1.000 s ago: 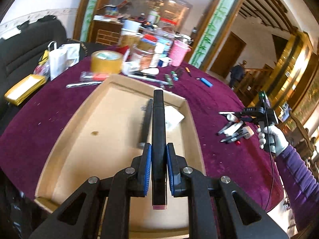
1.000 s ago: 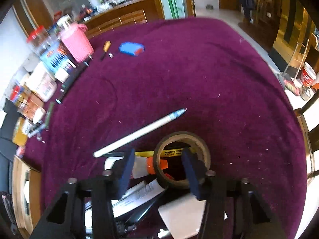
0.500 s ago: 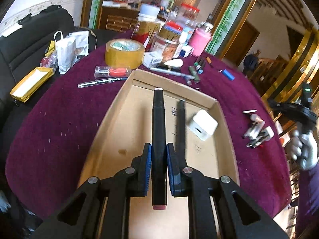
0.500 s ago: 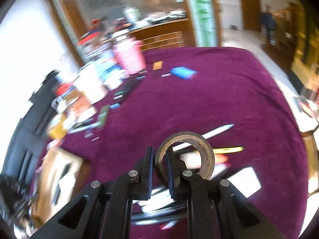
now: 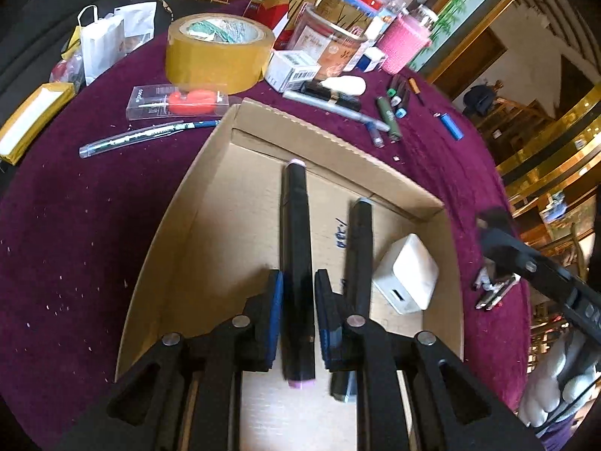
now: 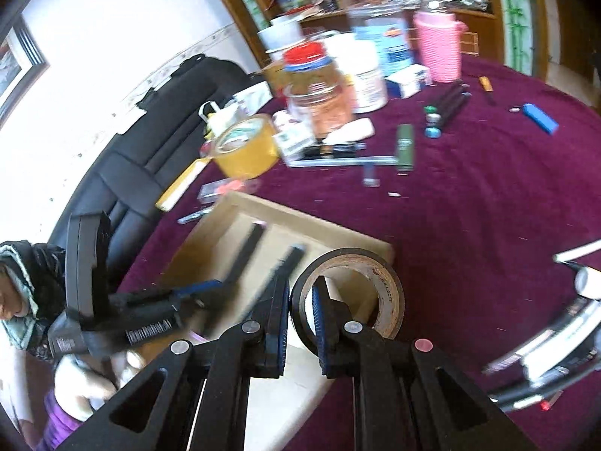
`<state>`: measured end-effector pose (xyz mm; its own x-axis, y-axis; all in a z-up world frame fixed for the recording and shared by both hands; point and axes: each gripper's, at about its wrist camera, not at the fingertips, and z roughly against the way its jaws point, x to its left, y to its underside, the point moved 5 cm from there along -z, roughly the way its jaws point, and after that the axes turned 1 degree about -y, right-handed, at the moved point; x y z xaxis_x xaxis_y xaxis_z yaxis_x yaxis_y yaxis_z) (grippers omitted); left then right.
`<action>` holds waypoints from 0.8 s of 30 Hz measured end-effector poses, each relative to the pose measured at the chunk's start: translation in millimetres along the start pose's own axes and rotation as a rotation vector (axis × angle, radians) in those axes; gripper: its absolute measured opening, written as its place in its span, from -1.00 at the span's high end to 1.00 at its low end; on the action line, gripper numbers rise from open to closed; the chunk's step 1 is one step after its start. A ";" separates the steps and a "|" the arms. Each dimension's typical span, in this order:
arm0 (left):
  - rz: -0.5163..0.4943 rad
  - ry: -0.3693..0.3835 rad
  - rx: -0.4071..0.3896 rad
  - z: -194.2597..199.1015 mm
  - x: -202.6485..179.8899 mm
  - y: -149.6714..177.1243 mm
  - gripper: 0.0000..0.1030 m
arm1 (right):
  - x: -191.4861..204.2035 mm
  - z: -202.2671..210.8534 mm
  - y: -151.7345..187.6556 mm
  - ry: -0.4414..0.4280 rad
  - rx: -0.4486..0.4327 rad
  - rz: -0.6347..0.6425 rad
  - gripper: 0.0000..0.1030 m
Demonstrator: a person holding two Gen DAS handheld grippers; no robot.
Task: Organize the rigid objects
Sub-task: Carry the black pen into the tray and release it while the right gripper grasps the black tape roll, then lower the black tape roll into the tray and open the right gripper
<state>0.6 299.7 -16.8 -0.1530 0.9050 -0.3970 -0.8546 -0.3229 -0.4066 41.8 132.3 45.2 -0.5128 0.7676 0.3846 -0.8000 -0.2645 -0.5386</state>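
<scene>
The left claw (image 5: 296, 297) sits low over the cardboard box (image 5: 176, 225), its pads just apart from the black marker (image 5: 296, 248) that lies lengthwise between them; whether they grip it or have let go I cannot tell, though a thin gap shows on both sides. A 2nd dark marker (image 5: 358, 255) lies beside it toward the box's right wall, with a white charger cube (image 5: 407, 274) next to that wall. To finish this step well, I judge the left claw should open fully and lift straight up so the marker does not roll.

The right claw (image 6: 300, 304) is closed on the wall of a dark tape roll (image 6: 349, 293), held upright near the box's right rim (image 6: 338, 233). It should clear the rim and set the roll flat on bare cardboard, away from the cube.

The left wrist view shows the box floor and free space along its left wall; the right wrist view does not. The right view alone shows the roll and how it is pinched, plus the left gripper's body (image 6: 112, 323) seen from the side.
</scene>
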 end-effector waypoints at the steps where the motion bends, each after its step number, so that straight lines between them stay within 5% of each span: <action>1: -0.001 0.000 -0.020 7.1 1.1 3.9 0.50 | 9.2 -7.0 -3.2 -0.017 0.011 0.004 0.73; 7: 0.033 0.067 -0.210 80.5 15.5 32.7 0.05 | 61.8 -43.9 -17.0 -0.127 0.083 0.035 0.73; 11: 0.060 0.048 -0.341 123.0 36.8 52.7 -0.01 | 102.4 -77.4 -26.0 -0.188 0.122 0.062 0.73; 17: 0.140 0.011 -0.363 138.5 75.2 73.9 -0.05 | 122.4 -126.5 -23.6 -0.117 0.170 0.092 0.72; 19: 0.146 -0.005 -0.363 138.8 81.1 80.0 -0.05 | 118.0 -133.2 -24.7 -0.090 0.153 0.093 0.65; 23: 0.135 0.011 -0.352 134.0 79.4 85.4 -0.12 | 109.1 -133.9 -30.3 0.001 0.124 0.086 -0.07; 24: 0.134 0.025 -0.349 132.5 77.1 84.7 -0.15 | 106.5 -132.3 -31.3 0.001 0.121 0.080 -0.09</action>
<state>-149.3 378.9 27.2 -0.2359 0.8428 -0.4838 -0.6064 -0.5167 -0.6044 53.5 299.6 3.8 -0.5765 0.7415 0.3433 -0.7880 -0.3934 -0.4735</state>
